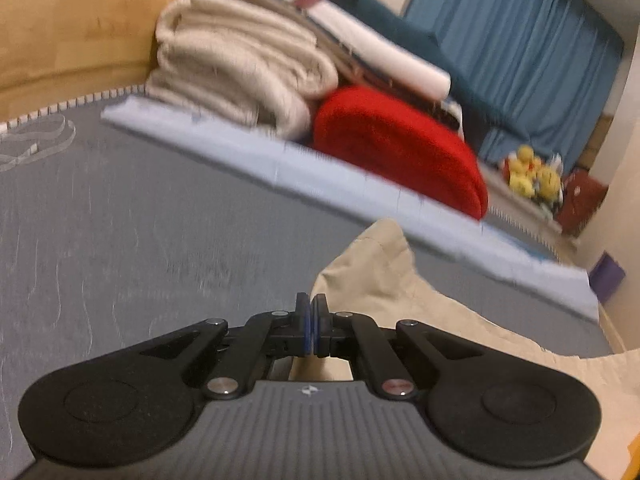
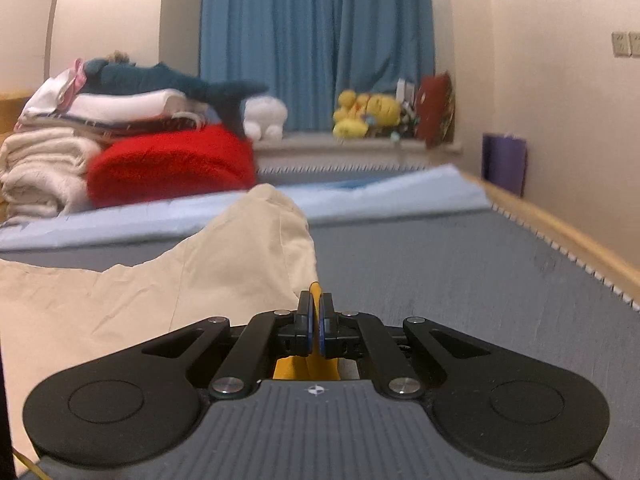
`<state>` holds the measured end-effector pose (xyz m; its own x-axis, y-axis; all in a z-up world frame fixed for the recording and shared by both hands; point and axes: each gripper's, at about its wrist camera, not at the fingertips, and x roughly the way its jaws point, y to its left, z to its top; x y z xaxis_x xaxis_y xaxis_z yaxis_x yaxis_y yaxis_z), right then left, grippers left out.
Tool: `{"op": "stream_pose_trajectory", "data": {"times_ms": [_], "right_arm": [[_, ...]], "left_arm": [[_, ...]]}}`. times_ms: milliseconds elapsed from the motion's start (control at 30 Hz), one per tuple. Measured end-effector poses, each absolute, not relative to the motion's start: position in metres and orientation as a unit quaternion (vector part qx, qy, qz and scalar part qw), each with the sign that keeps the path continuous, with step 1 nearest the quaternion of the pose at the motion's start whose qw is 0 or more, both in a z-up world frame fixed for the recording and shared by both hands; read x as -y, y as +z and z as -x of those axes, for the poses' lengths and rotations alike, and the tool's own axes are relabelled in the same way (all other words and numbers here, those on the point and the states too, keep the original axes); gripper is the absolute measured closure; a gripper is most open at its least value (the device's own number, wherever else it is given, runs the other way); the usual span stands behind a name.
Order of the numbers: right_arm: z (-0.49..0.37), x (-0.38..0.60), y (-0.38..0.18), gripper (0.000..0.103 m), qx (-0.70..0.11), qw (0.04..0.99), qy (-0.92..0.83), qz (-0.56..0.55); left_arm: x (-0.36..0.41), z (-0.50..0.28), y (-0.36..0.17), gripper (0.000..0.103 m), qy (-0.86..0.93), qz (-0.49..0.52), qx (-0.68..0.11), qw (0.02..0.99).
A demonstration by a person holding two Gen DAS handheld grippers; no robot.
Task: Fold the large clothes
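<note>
Left gripper (image 1: 311, 322): jaws pressed together, pinching an edge of the beige garment (image 1: 400, 280). Right gripper (image 2: 316, 320): jaws closed on the same beige garment (image 2: 160, 280), a yellow strip of cloth (image 2: 308, 368) showing between and below the pads. Garment: lifted at both pinched points, the rest draped on the near part of the grey mattress (image 2: 440, 260). Farther: pale blue sheet (image 2: 380, 196) across the bed. Far left: red blanket (image 2: 172, 164), folded cream blanket (image 2: 40, 168), stacked linens topped by a shark plush (image 2: 160, 80). Far: yellow plush toys (image 2: 368, 114) on the sill, blue curtain (image 2: 316, 40).
</note>
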<state>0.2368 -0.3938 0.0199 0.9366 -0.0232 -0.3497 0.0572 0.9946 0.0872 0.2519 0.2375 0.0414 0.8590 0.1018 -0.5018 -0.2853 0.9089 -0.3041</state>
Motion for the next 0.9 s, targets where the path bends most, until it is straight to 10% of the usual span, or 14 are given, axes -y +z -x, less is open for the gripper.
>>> {"op": "stream_pose_trajectory", "data": {"times_ms": [200, 333, 500, 600, 700, 733, 800, 900], "right_arm": [[-0.263, 0.388, 0.028, 0.102, -0.149, 0.985, -0.061, -0.059], [-0.307, 0.381, -0.007, 0.096, -0.265, 0.961, -0.067, -0.041], [-0.341, 0.389, -0.053, 0.091, -0.404, 0.911, -0.068, -0.058], [-0.342, 0.391, -0.06, 0.08, -0.42, 0.903, -0.067, -0.059], [-0.339, 0.385, -0.062, 0.082, -0.428, 0.899, -0.063, -0.071], [-0.338, 0.384, -0.061, 0.103, -0.425, 0.9, -0.063, -0.07], [-0.333, 0.381, -0.052, 0.103, -0.403, 0.911, -0.066, -0.062], [-0.322, 0.382, -0.028, 0.103, -0.326, 0.938, -0.102, -0.058]], "left_arm": [[-0.242, -0.267, 0.053, 0.103, 0.149, 0.192, -0.192, 0.951], [-0.249, -0.301, 0.018, 0.103, 0.098, 0.243, -0.307, 0.915], [-0.245, -0.324, -0.018, 0.056, 0.079, 0.241, -0.387, 0.887], [-0.248, -0.334, -0.041, 0.05, 0.081, 0.255, -0.411, 0.872], [-0.251, -0.343, -0.058, 0.052, 0.089, 0.273, -0.424, 0.859], [-0.249, -0.344, -0.061, 0.057, 0.087, 0.274, -0.42, 0.861], [-0.243, -0.344, -0.059, 0.101, 0.064, 0.268, -0.413, 0.868], [-0.234, -0.341, -0.036, 0.102, 0.062, 0.209, -0.368, 0.904]]}}
